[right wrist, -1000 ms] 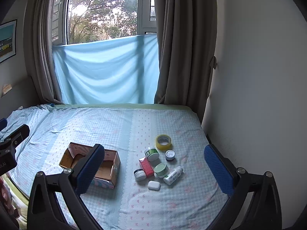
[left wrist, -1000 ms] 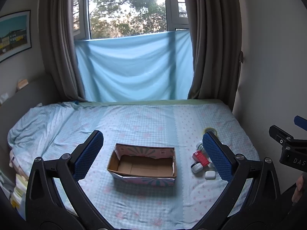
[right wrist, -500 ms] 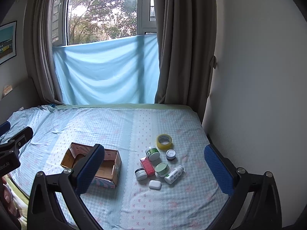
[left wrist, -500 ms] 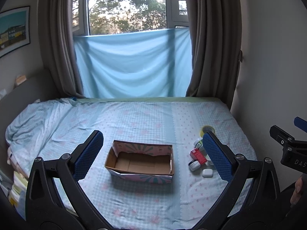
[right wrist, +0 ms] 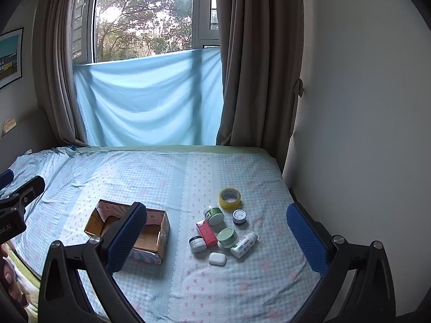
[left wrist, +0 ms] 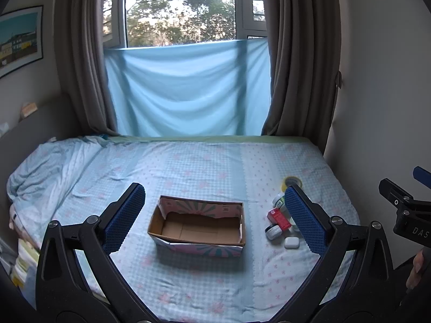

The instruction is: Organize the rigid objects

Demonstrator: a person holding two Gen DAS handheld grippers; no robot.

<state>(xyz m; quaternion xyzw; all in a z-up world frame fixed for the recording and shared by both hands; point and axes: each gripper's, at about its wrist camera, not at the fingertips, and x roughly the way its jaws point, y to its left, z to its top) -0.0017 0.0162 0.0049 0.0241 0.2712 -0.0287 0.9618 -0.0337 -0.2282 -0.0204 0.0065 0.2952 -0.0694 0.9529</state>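
- Nearest the cameras: the left gripper (left wrist: 215,215) and the right gripper (right wrist: 223,231), both black frames with blue textured pads, jaws spread wide and nothing between them, both hanging above the bed.
- The bed itself has a light blue checked sheet with pink flowers (right wrist: 242,290).
- Next up, the open cardboard box with a pink and teal printed outside (left wrist: 198,224) sits mid-bed, nothing visible inside.
- Just right of the box is a loose cluster: small white rounded case (right wrist: 217,258) closest, white pill bottle lying on its side (right wrist: 244,244), dark-lidded little jar (right wrist: 198,243), red carton (right wrist: 206,232), pale green-lidded jar (right wrist: 228,237).
- A bit farther: green-labelled white jar (right wrist: 213,214) and a small dark blue jar (right wrist: 239,216).
- Farthest of the bunch, yellow tape roll (right wrist: 229,198) lying flat.
- Way back: light blue cloth (right wrist: 148,102) hung across the window, between grey-brown curtains (right wrist: 256,67).
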